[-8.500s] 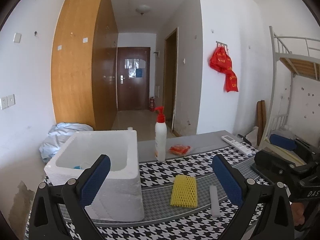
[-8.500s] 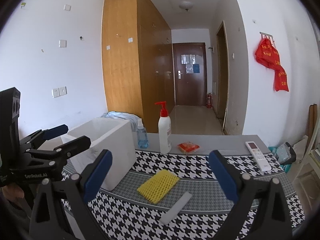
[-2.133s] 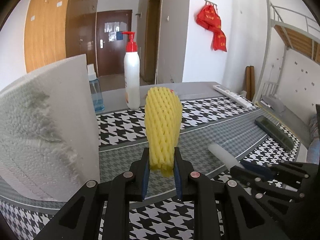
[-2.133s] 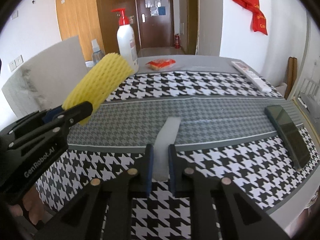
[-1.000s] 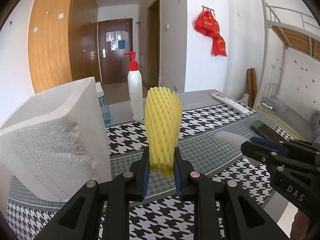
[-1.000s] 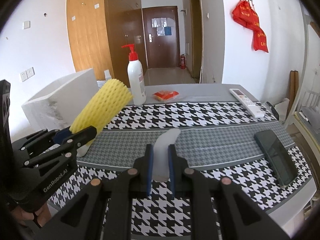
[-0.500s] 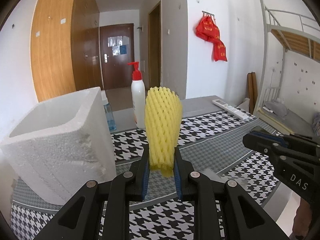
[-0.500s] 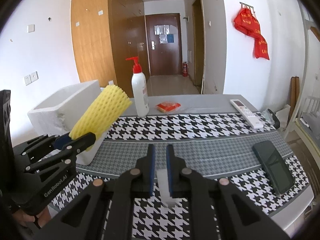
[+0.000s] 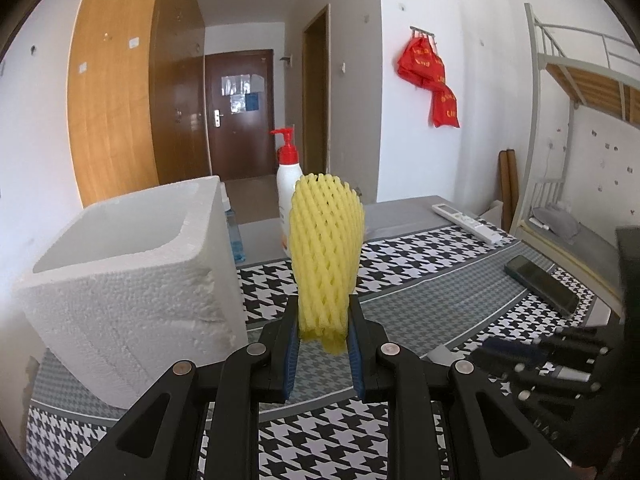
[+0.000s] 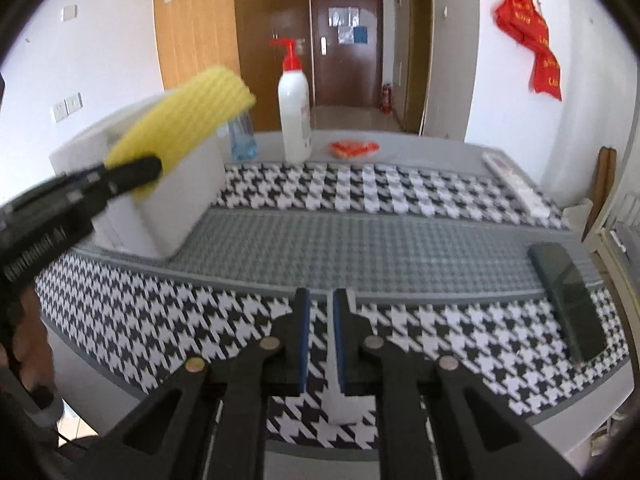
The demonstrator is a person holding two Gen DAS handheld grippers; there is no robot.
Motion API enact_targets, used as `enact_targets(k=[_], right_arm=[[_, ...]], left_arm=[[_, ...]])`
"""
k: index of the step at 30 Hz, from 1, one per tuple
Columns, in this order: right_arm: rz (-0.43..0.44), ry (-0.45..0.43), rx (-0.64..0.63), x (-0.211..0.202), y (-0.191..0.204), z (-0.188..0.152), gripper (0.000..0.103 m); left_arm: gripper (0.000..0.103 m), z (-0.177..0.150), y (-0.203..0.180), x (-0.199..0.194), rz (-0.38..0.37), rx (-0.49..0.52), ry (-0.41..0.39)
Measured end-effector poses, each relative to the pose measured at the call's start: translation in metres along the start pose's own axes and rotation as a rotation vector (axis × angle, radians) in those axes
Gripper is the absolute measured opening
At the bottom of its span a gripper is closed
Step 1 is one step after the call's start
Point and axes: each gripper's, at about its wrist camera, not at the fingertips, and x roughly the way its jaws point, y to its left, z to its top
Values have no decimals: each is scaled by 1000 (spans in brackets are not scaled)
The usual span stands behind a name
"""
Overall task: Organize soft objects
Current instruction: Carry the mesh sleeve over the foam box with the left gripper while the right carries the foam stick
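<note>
Yellow foam net sleeve (image 9: 326, 256): soft open mesh, matt. Foam box (image 9: 132, 276): white expanded polystyrene, grainy, rough where chipped at the corner. Tablecloth (image 10: 360, 248): woven-looking cloth, houndstooth blk/wht w/ grey bands, matt. Pump bottle (image 10: 295, 108): white plastic, slight sheen, red plastic pump. Phone (image 10: 568, 300): dark, glossy face. Left gripper (image 9: 323, 336): blk matt plastic, blue pads, bright metal pins. White foam strip (image 10: 340, 392) in right gripper (image 10: 320, 320): smooth, matt. Wardrobe (image 9: 116, 92): wood-look panel, satin.
</note>
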Motion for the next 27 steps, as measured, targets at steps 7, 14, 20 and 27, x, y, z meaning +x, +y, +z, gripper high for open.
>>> enact_targets(k=[7, 14, 20, 27], right_arm=[[-4, 69, 22, 17, -11, -14, 27], [6, 69, 16, 22, -6, -20, 50], [-9, 88, 19, 28, -7, -26, 46], [0, 89, 43, 26, -13, -26, 19]], left_arm=[[23, 3, 1, -2, -1, -2, -9], [23, 5, 1, -5, 3, 1, -21], [23, 6, 1, -7, -2, 3, -30], [23, 7, 1, -9, -1, 4, -37]])
